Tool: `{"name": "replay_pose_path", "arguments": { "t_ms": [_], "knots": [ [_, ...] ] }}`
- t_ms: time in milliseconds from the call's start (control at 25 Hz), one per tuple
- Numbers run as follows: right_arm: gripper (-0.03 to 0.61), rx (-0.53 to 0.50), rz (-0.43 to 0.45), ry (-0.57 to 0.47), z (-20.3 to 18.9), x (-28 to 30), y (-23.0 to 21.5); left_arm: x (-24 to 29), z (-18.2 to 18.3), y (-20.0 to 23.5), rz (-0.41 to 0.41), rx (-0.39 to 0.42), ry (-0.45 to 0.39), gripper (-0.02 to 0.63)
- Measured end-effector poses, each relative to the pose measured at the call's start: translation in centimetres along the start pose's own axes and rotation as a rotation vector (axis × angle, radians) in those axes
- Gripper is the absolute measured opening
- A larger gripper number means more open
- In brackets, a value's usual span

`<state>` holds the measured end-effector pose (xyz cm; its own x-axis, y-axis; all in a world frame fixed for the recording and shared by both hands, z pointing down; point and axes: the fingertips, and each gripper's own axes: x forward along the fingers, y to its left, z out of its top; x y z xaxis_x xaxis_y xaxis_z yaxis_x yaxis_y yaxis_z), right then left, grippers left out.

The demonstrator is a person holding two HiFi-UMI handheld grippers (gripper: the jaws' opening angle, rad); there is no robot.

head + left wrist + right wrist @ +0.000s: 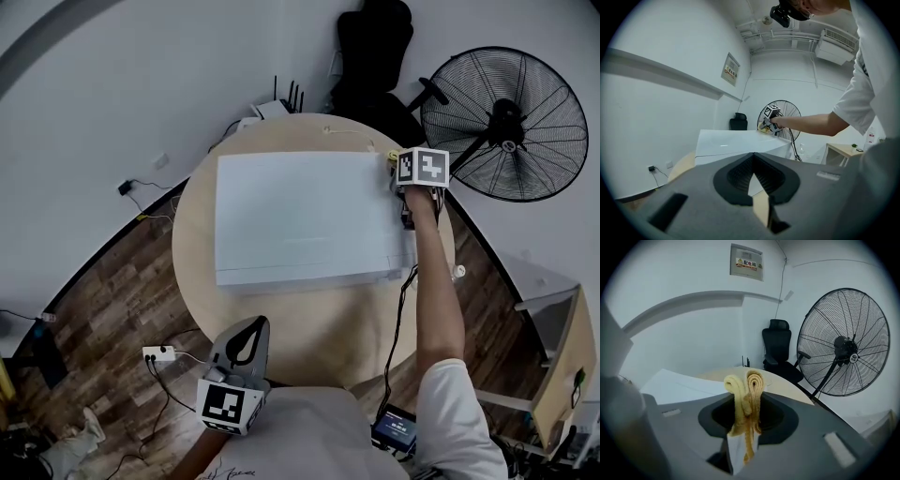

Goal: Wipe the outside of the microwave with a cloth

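The white microwave [305,216] stands on a round wooden table [319,319]; it also shows in the left gripper view [736,140]. My right gripper [405,187] is at the microwave's far right corner, shut on a folded yellow cloth [745,399] that sticks up between its jaws [743,427]. A bit of the cloth [393,157] peeks out at that corner. My left gripper [246,339] hangs low near my body, off the table's near edge, shut with nothing in it [753,176].
A large black floor fan [506,122] stands right of the table and a black office chair [375,47] behind it. A router [277,105] sits at the table's far edge. A black cable [398,319] hangs off the right side. A power strip [159,353] lies on the floor.
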<state>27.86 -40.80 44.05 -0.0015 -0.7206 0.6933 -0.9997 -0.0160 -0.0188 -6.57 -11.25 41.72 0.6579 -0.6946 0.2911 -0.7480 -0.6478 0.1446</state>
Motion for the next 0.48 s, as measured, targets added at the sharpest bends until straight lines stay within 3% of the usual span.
{"name": "replay_pose_path", "arguments": {
  "t_ms": [480],
  "knots": [
    [0.12, 0.032, 0.053, -0.002, 0.3, 0.1, 3.6, -0.1, 0.3, -0.9, -0.011, -0.016, -0.03, -0.006]
  ]
}}
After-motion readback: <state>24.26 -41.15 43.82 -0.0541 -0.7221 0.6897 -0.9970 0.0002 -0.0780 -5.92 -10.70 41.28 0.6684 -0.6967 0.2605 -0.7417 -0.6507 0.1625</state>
